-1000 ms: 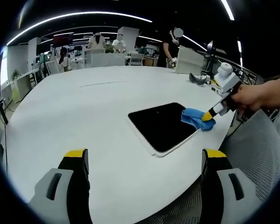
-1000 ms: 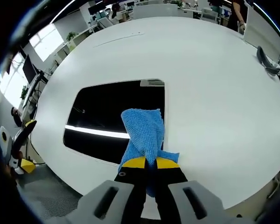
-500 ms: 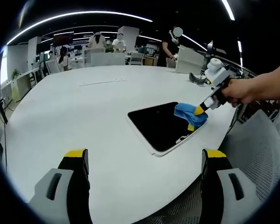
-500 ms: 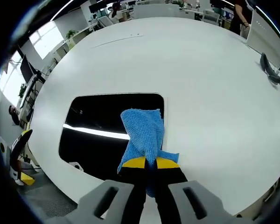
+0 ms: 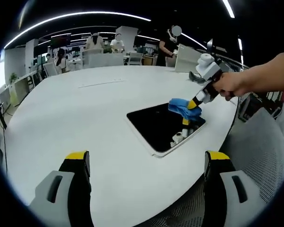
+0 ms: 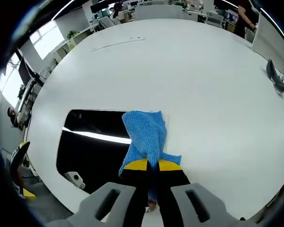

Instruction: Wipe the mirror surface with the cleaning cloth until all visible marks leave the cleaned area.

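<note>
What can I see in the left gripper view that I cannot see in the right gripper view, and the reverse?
Left gripper view alone: the left hand-held gripper, jaws wide apart and empty, the person's hand carrying the right one, and people standing at desks far behind.

Right gripper view alone: a bright light strip reflected across the mirror, and the right hand-held gripper's yellow tips pinched on the cloth up close.

Both: the white table, the dark mirror, the blue cloth on it.
</note>
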### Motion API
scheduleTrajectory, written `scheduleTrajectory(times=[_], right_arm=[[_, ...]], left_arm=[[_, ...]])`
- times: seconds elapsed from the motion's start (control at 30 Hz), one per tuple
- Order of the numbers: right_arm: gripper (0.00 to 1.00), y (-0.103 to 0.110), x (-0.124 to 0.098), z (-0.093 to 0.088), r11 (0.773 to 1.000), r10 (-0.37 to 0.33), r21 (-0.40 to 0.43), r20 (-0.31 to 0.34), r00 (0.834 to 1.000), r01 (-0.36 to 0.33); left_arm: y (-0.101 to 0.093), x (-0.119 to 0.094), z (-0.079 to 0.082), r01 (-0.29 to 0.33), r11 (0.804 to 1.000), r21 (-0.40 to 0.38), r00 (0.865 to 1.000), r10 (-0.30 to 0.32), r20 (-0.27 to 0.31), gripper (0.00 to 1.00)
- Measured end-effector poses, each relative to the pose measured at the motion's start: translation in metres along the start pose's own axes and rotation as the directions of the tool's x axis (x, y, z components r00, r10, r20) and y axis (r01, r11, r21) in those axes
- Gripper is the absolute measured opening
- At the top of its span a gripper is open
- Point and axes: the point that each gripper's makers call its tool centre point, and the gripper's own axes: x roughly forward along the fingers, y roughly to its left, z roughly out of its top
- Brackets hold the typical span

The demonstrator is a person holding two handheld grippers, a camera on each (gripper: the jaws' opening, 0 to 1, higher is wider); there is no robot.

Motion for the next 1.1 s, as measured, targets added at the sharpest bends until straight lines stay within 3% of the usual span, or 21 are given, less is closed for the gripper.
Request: scheduleTrajectory(times=[0.23, 0.73, 0.83, 1.1], right_arm=[[0.00, 0.000, 0.003, 0.009, 0.998, -0.026, -0.063, -0.010, 1.000, 0.025], [0.00, -0.004, 0.012, 0.036, 0.997, -0.041, -0.070, 0.001, 0.999, 0.041], [0.00, -0.004, 0.014, 0.040, 0.990, -0.040, -0.137, -0.009, 0.999, 0.039], [0.00, -0.006, 0.018, 0.046, 0.996, -0.032, -0.088, -0.013, 0.999, 0.031]], left_arm=[[0.001, 0.001, 0.000, -0.003, 1.000, -0.003, 1.000, 0.003, -0.003, 0.99], [0.004, 0.002, -0.001, -0.011, 1.000, -0.009, 1.000, 0.011, -0.008, 0.99], [0.003, 0.002, -0.001, -0.008, 1.000, -0.004, 1.000, 0.008, -0.008, 0.99], [0.000, 0.004, -0.002, 0.007, 1.000, 0.015, 1.000, -0.006, -0.023, 0.99]])
